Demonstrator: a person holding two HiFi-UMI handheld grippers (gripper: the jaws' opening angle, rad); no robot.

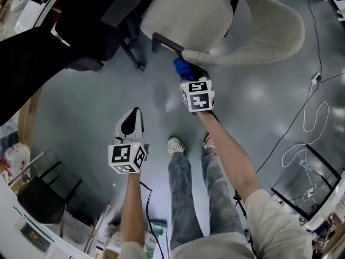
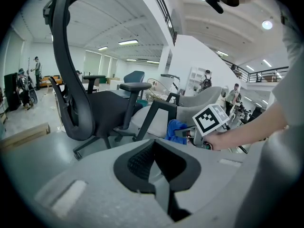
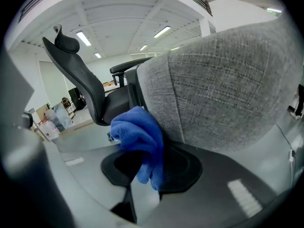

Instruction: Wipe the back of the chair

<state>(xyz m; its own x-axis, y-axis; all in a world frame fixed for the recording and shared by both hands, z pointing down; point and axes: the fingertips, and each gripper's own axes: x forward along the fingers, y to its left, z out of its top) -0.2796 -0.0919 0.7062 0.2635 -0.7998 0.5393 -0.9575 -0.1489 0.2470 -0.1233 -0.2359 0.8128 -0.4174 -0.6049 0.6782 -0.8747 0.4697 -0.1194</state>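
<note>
One blue cloth [image 3: 139,136] is being clamped by the right gripper [image 1: 188,75], arm reaching forward, at the edge of one grey chair back [image 1: 269,31]. One left gripper [image 1: 131,124] is hanging nearer the body, jaws together, empty.

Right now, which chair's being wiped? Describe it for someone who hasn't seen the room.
Two office chairs stand on the grey floor. Look beside the blue cloth in the jaws of the right gripper. That pale fabric chair differs from the black chair.
</note>
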